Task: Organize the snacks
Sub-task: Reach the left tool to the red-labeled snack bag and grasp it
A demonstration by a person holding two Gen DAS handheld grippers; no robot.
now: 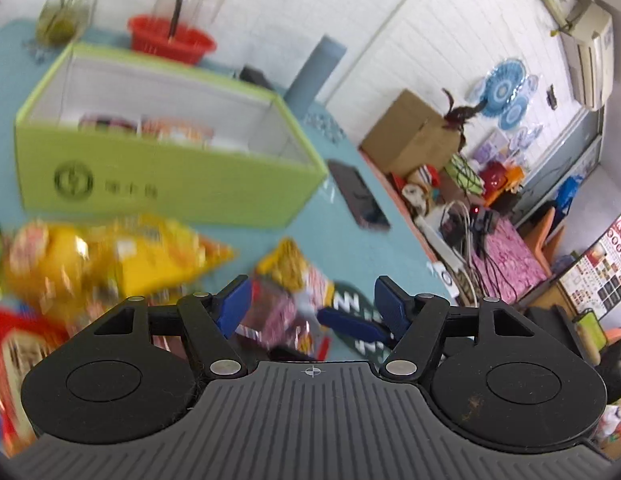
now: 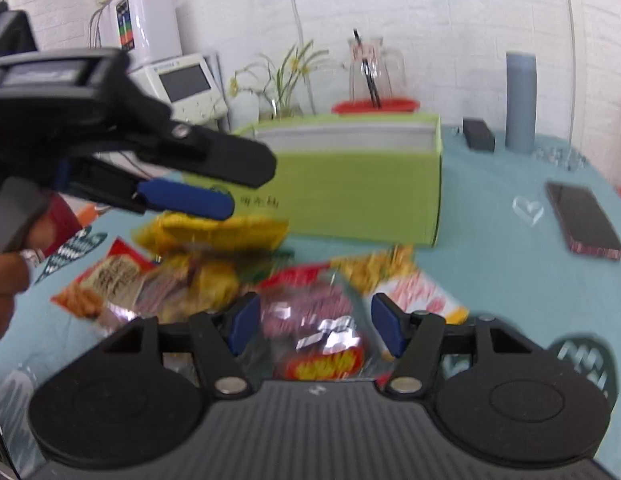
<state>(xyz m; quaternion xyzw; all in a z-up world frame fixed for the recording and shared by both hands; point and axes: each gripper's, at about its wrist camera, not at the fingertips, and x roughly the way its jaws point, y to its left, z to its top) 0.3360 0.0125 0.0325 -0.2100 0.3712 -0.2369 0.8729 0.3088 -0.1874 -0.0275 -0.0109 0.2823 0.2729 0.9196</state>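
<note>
Two grippers hang over a pile of shiny snack bags (image 2: 238, 276) on the blue table (image 2: 490, 240).

The left gripper (image 1: 310, 306) and right gripper (image 2: 312, 326) are both spread wide, holding nothing. The green cardboard box (image 2: 362, 188) sits at middle frame, behind the snacks.

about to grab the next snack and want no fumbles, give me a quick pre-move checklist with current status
1. Right gripper open, fingers wide apart: ok.
2. Red and pink snack packet lined up between the right fingers: ok.
3. Left gripper open and holding nothing: ok.
4. Green box open at the top, with space beside the packs inside: ok.
5. Phone lies apart from the snack pile: ok.
6. Packet free of the overlapping yellow bag: cannot tell, the pictures are blurred.
</note>
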